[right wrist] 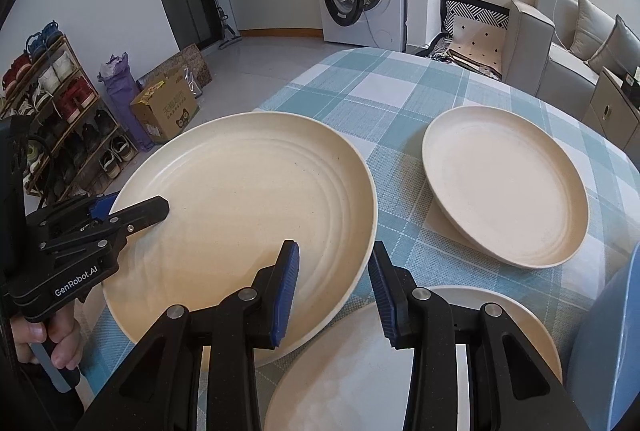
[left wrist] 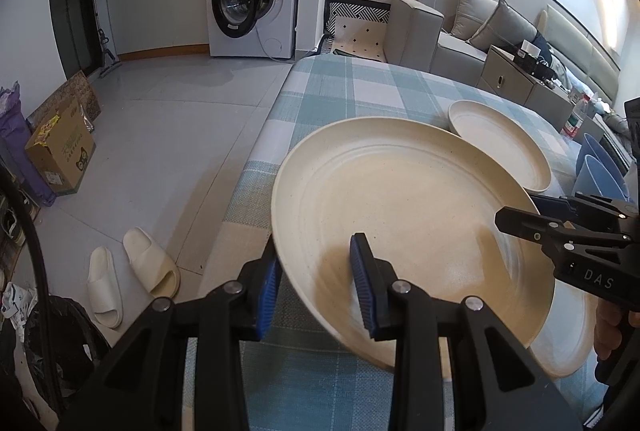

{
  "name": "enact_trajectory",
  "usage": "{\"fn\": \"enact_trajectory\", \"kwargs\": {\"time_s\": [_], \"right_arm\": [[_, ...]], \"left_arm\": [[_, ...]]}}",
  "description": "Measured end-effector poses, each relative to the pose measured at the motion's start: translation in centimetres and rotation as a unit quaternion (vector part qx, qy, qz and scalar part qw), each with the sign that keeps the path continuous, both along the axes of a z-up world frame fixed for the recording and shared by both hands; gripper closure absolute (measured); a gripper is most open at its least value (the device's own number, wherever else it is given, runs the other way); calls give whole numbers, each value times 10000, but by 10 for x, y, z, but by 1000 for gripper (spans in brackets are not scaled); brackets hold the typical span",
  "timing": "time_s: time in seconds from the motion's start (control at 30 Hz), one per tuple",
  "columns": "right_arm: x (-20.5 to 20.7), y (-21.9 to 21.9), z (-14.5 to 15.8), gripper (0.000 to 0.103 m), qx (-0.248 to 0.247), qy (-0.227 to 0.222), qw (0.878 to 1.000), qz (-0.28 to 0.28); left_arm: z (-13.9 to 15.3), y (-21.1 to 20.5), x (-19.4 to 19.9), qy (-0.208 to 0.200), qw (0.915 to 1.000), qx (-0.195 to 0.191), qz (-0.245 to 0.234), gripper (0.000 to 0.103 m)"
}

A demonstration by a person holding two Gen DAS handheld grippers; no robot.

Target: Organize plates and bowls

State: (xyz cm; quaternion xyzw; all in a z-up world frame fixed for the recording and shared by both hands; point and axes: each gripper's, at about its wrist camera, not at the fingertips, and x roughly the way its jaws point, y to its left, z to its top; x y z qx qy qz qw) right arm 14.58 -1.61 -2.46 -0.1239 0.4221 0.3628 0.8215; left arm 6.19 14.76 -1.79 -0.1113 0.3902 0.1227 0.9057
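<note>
The left hand-held gripper point(left wrist: 316, 287) is clenched on the near-left rim of the big plate point(right wrist: 244, 215), which hangs tilted just above the desk point(right wrist: 384, 91). On its right rim the right hand-held gripper point(right wrist: 334, 295) grips too. Keep both level, then lower it squarely onto the near plate point(right wrist: 352, 371); a third plate point(right wrist: 504, 187) lies farther right.

The speckled cream large plate point(right wrist: 248, 215) at centre left looks matt and finely ringed, the checked cloth point(right wrist: 380, 87) on the counter coarsely woven, the tongs' point(right wrist: 334, 295) arms matt black plastic with ribbed blue pads point(right wrist: 286, 295) and shiny metal rivets point(right wrist: 247, 294).
</note>
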Motion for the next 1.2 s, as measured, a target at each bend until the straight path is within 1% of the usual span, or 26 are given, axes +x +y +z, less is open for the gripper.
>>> {"fn": "enact_trajectory", "kwargs": {"time_s": [0.57, 0.8, 1.2], "right_arm": [[-25, -40, 29, 65, 161, -271, 9992, -246], [-33, -58, 35, 65, 127, -418, 9982, -421], [-42, -83, 38, 65, 146, -415, 9971, -613]], "left_arm": [[21, -22, -5, -289, 9992, 14, -274, 71], [25, -38, -3, -350, 9985, 47, -423, 71], [27, -58, -1, -355, 9972, 121, -642, 71]]}}
